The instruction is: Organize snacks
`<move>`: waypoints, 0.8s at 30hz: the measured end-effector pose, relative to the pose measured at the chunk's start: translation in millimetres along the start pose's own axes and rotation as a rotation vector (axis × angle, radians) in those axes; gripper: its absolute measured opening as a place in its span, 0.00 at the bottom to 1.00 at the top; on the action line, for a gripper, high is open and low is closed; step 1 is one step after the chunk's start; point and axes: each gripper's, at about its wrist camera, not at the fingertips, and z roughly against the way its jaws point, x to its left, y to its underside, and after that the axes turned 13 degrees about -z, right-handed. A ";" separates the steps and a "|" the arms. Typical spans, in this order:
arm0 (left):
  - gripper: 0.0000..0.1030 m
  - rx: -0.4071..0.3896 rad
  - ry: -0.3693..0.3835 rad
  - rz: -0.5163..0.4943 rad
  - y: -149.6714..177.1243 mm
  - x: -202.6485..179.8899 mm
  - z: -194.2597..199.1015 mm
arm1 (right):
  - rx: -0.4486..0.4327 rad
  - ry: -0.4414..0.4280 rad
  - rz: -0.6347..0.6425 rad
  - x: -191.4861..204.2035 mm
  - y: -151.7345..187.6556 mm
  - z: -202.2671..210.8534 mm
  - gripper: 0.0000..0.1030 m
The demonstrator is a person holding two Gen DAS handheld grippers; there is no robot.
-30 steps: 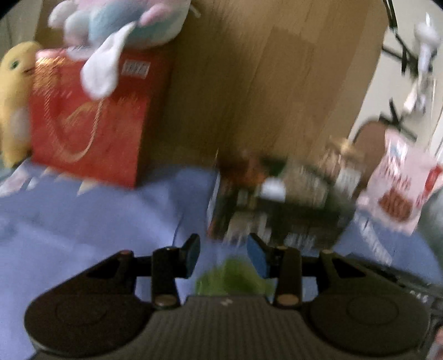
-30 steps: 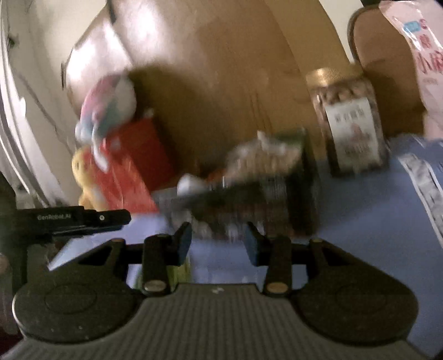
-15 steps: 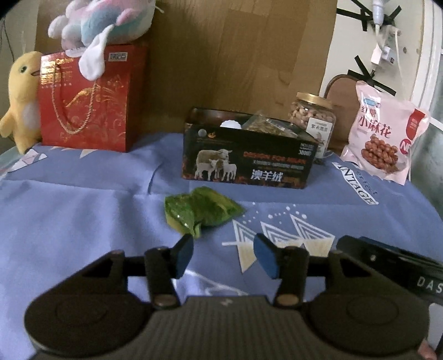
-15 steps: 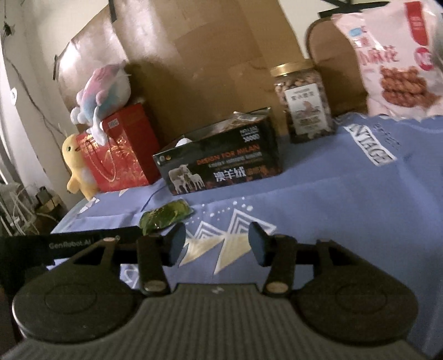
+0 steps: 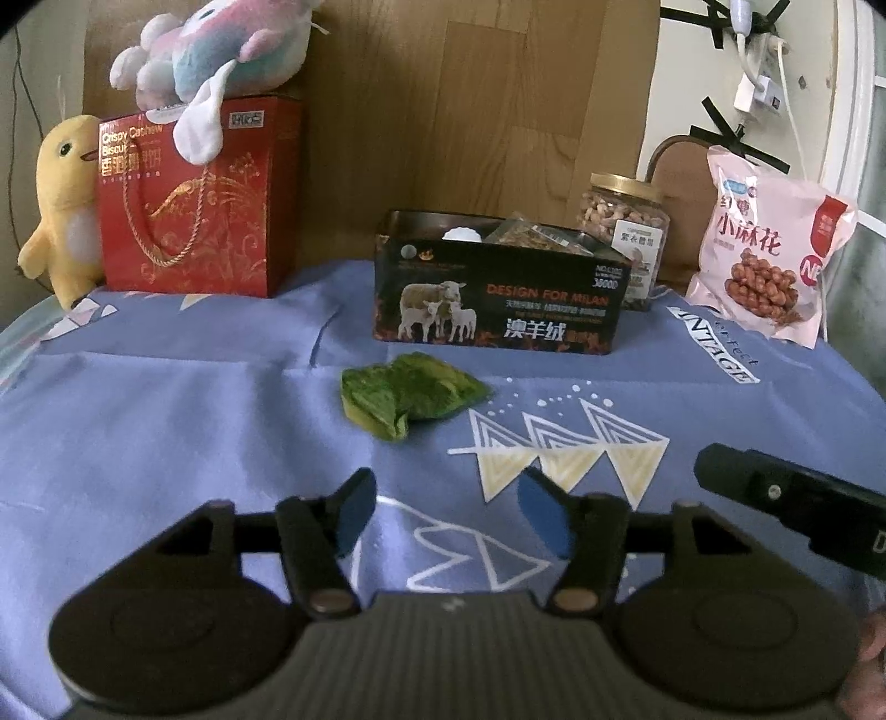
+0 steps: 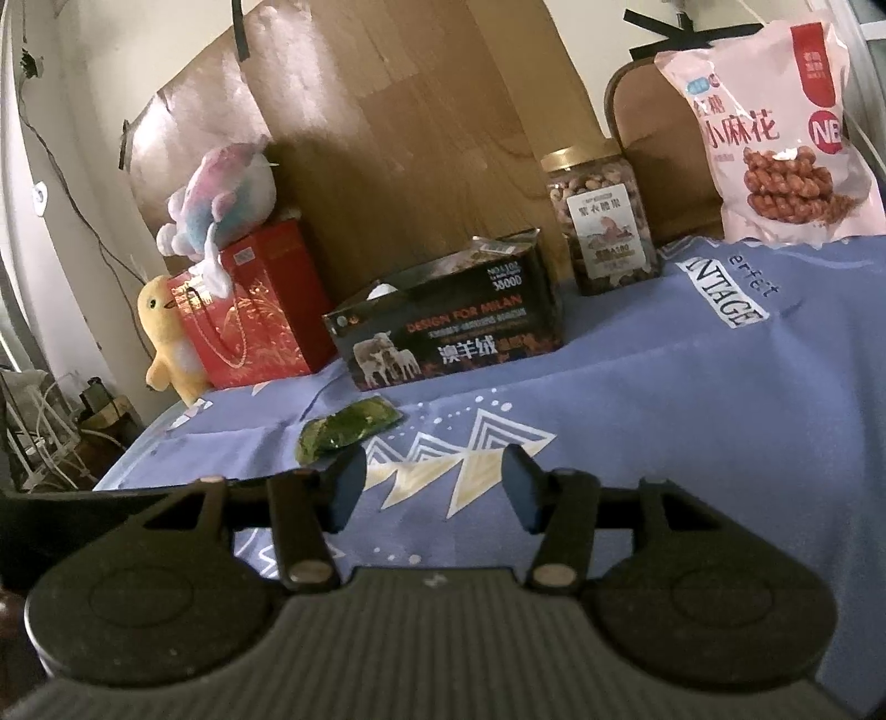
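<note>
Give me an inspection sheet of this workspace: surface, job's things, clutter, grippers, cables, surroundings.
Surface: blue patterned cloth, creased.
Job's things: green snack packet lying loose in front of the black box, which holds packets; peanut jar behind the box; pink snack bag upright at the far right.
Clutter: red gift bag with a pastel plush on top; yellow plush beside it.
Grippers: left gripper and right gripper, jaws opening, nothing between them.
Cables: white plug and cord on the wall.
Surroundings: brown board behind.
</note>
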 end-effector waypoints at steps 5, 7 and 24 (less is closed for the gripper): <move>0.58 0.016 0.002 0.008 1.2 2.6 -8.1 | -0.002 0.016 -0.007 -3.4 0.9 -3.4 0.56; 0.59 0.019 0.000 0.011 1.9 3.4 -11.7 | -0.010 0.018 -0.004 -3.8 0.6 -3.8 0.56; 0.81 0.016 -0.025 -0.012 11.9 6.9 -36.0 | 0.026 0.059 -0.019 -14.0 5.7 -23.7 0.56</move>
